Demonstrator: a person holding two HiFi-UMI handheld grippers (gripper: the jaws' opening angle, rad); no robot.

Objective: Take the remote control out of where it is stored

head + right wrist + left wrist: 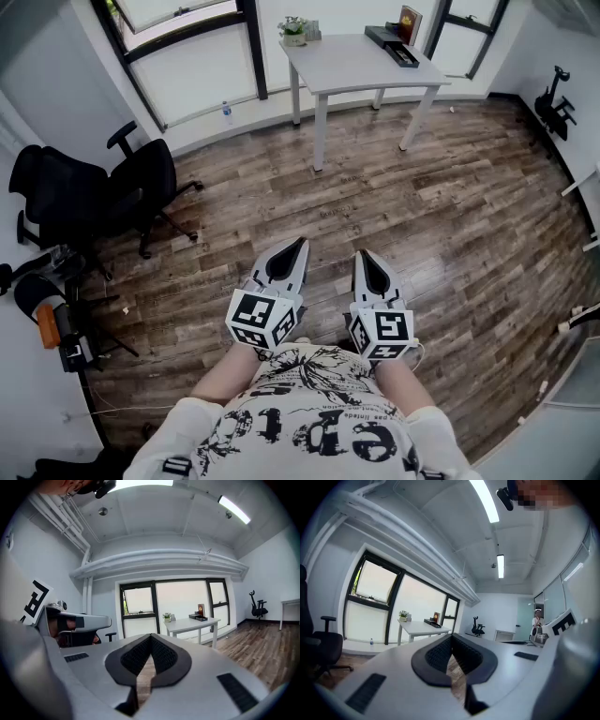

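Left gripper (299, 247) far from black box (395, 45)

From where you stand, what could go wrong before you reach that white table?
The black chairs at the left could snag a step. The left gripper and right gripper are both shut, so a grab without opening them would only shove things. The black tray sits near the table edge and might slide off.

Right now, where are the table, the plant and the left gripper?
table (347, 64): head view, bare part of its top.
plant (293, 28): head view, its leaves.
left gripper (302, 244): head view, where its shut fingertips meet.
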